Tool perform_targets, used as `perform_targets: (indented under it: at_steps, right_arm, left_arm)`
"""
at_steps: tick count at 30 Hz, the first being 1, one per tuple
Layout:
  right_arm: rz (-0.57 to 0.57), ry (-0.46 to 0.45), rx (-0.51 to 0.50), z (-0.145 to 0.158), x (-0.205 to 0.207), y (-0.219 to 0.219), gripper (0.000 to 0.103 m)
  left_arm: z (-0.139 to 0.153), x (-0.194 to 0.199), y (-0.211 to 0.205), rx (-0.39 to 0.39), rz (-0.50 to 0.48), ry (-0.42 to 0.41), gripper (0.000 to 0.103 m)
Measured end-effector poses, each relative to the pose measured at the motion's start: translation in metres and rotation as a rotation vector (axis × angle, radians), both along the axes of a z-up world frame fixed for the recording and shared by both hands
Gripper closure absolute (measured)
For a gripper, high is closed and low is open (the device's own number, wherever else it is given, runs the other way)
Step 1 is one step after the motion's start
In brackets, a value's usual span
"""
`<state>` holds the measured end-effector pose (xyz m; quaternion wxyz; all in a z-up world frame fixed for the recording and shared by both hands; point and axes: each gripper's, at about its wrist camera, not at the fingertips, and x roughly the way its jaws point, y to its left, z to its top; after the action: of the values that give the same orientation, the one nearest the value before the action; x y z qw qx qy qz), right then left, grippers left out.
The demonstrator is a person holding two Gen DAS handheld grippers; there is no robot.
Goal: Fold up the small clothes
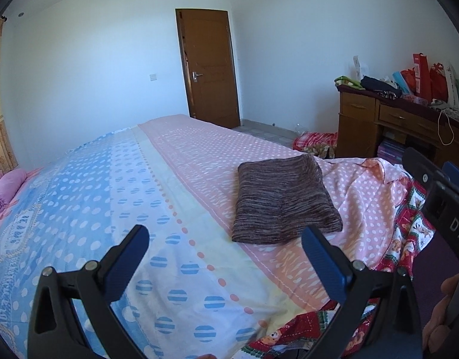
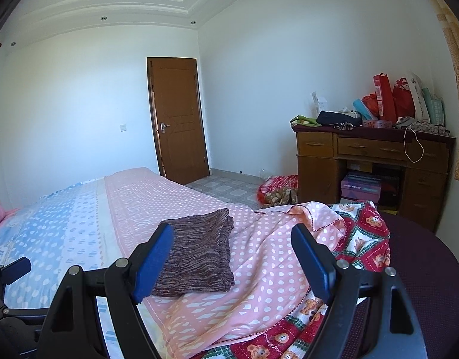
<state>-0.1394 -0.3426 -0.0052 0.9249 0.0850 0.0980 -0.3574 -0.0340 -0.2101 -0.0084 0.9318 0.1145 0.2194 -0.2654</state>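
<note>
Left gripper (image 1: 226, 240): held above the bed, its two blue-padded fingers spread wide with nothing between them; it points down the length of the bed toward the door
Right gripper (image 2: 232, 239): also spread wide and holding nothing; it hovers over the near right part of the bed; its body shows at the right edge of the left wrist view
Folded garment (image 1: 284, 199): a brown-and-grey striped knit piece, folded into a flat rectangle; it lies on the pink dotted part of the bedsheet, apart from both grippers; in the right wrist view (image 2: 199, 257) its stacked layers show along the right edge
Bedsheet (image 1: 157, 185): blue dotted band on the left, pale yellow strip in the middle, pink dotted band on the right; smooth except at the near right corner, where it is rumpled
Teddy-bear quilt (image 2: 364, 233): red, green and white patchwork print, lying under the rumpled pink corner at the bed's near right edge
Door (image 2: 178, 119): brown wood, closed, in the far wall
Desk (image 2: 373, 161): brown wood, against the right wall; bags and clothes are piled on its top; boxes sit underneath
</note>
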Motion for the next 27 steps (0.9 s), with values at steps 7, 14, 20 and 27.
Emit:
perform_targets:
  at_steps: [7,14,20,27]
  right_arm:
    - [-0.002,0.000,0.018,-0.0015,-0.0003,-0.0047,0.021]
    - [0.000,-0.004,0.009,0.0002,-0.0003,-0.0035,0.021]
    - [-0.001,-0.004,0.002,0.0002,-0.0004,-0.0035,0.021]
    - [-0.002,-0.004,0.006,-0.0011,-0.0003,-0.0042,0.021]
  left_arm:
    - [0.0000,0.0005,-0.0002,-0.002,-0.006,0.002,0.000]
    - [0.0002,0.0006,-0.0003,-0.004,-0.008,0.006,0.000]
    - [0.0010,0.0011,0.0003,-0.006,-0.006,0.003,0.000]
    - [0.0008,0.0032,0.0008,0.000,0.001,0.002,0.000]
